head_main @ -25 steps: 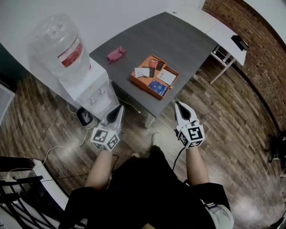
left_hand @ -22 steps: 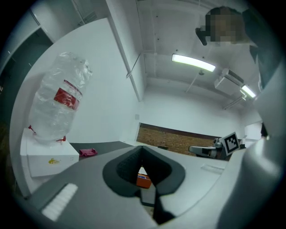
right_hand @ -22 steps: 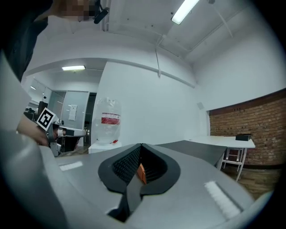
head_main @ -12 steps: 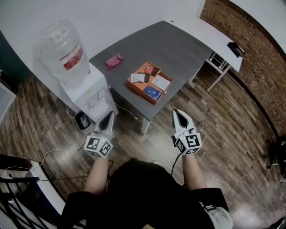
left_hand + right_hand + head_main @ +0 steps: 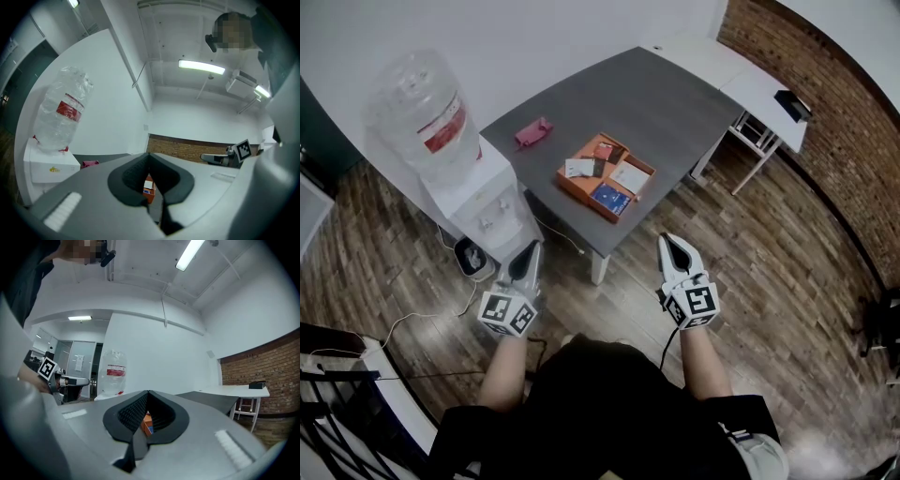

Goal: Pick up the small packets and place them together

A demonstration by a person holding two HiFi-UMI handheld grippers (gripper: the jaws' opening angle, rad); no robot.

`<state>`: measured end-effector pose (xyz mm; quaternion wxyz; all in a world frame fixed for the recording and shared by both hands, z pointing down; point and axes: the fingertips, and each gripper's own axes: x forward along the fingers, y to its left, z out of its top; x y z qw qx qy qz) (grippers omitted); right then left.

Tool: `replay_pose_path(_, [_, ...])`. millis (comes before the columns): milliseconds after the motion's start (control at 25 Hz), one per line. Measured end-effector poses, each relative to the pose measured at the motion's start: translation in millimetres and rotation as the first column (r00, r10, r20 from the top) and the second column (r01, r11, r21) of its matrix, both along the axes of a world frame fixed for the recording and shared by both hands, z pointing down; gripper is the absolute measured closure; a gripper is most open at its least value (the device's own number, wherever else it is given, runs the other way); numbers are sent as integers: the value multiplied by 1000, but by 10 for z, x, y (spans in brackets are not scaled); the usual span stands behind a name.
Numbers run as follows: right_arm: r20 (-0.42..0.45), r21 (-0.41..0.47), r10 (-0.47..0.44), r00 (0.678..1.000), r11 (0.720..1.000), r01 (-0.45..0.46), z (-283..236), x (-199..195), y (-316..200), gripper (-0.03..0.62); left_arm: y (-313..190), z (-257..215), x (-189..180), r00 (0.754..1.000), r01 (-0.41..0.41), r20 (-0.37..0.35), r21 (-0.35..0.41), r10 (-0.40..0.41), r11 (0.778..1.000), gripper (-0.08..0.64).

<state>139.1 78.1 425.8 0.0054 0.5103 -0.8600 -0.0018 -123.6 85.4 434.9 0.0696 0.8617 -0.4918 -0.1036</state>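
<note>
Inside the orange tray (image 5: 581, 195) lie the packets (image 5: 630, 177): white, blue, dark and reddish ones, close together. The tray sits by the near corner of a grey table (image 5: 675, 94), with a pink object (image 5: 532, 132) up-left of the tray and a water dispenser (image 5: 441, 141) farther left of it. Left gripper (image 5: 531, 249) hangs over the floor, well short of the tray on its near-left side, jaws together with nothing between them; right gripper (image 5: 671, 242) is near-right of the tray, jaws likewise closed and empty, both noses aimed toward the tray.
</note>
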Motion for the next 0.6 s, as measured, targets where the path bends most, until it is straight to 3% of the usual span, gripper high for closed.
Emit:
replay_pose_path(160, [21, 6, -3, 1000, 1000, 3, -30, 20, 9, 591, -16, -74, 106, 1000, -15, 27, 27, 15, 1000, 561])
replay_pose_path(600, [23, 1, 18, 1000, 1000, -18, -38, 147, -3, 591, -164, -86, 262, 999, -45, 13, 27, 44, 999, 561])
